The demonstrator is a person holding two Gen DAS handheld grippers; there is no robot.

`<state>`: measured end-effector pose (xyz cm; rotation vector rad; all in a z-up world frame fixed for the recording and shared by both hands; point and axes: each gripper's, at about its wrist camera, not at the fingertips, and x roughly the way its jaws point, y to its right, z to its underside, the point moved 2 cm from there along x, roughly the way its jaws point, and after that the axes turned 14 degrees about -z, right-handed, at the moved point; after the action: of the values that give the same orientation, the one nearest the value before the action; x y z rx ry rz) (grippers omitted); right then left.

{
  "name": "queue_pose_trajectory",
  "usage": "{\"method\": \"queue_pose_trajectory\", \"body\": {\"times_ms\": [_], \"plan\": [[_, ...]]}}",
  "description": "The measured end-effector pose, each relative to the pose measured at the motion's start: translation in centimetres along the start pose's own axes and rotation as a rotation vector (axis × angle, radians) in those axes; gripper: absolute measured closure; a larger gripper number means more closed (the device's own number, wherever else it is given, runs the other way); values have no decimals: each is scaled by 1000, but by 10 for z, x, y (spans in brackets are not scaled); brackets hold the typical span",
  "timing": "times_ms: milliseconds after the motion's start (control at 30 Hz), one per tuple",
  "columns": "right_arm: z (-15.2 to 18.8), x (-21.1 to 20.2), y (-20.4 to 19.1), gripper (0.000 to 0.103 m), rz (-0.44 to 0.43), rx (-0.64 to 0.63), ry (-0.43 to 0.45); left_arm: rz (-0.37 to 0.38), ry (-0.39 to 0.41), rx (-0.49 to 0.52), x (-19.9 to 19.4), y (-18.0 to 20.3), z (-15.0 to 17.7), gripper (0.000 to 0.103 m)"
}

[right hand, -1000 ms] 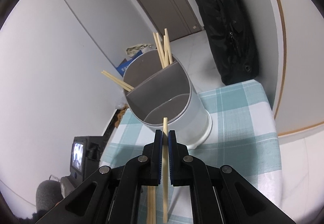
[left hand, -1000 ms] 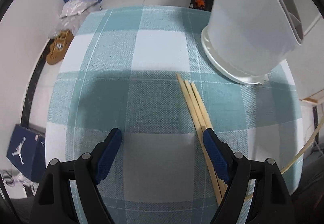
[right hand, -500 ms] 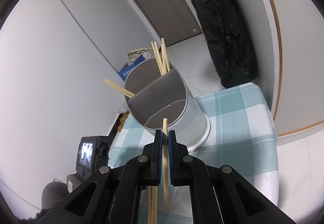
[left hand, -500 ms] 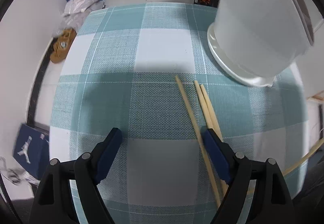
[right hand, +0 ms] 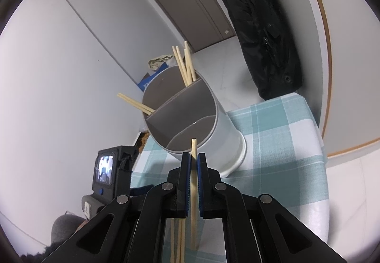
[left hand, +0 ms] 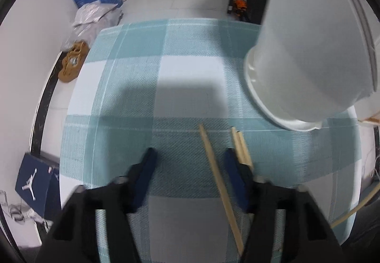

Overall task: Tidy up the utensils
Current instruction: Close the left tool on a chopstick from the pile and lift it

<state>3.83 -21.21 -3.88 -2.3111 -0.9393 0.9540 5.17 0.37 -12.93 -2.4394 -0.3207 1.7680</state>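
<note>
The left gripper (left hand: 190, 163) is closing its blue pads around one loose pale wooden chopstick (left hand: 219, 182) on the teal-and-white checked bench (left hand: 190, 49). A second ago it was gaping wide and three sticks lay bunched; now this one is lying apart, while the remaining pair of wooden chopsticks (left hand: 241, 146) is sitting outside the pad. The right gripper (right hand: 194, 168) is clamping another held chopstick (right hand: 193, 191), poised before the white divided cylindrical holder (right hand: 190, 118), so one more stick looks ready to be lifted.

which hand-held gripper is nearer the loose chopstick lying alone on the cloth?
Left. The left hand-held gripper is closing around the loose chopstick; the right hand-held gripper holds another by the holder.
</note>
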Motion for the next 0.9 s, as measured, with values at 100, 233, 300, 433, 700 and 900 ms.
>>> {"method": "queue_pose_trajectory", "body": {"times_ms": [100, 233, 300, 433, 700, 900], "plan": [[0, 2, 2, 98, 5, 3, -5, 18, 10, 42, -4, 10, 0, 85], [0, 2, 3, 98, 10, 3, -7, 51, 9, 24, -2, 6, -3, 99], [0, 1, 3, 98, 15, 2, -4, 83, 6, 1, -1, 1, -4, 99], [-1, 0, 3, 98, 25, -3, 4, 156, 13, -57, 0, -12, -5, 100], [2, -3, -3, 98, 25, -25, 20, 218, 165, -140, -40, -23, -6, 101], [6, -7, -12, 98, 16, -50, 37, 262, 304, -153, -78, -30, 7, 101]]}}
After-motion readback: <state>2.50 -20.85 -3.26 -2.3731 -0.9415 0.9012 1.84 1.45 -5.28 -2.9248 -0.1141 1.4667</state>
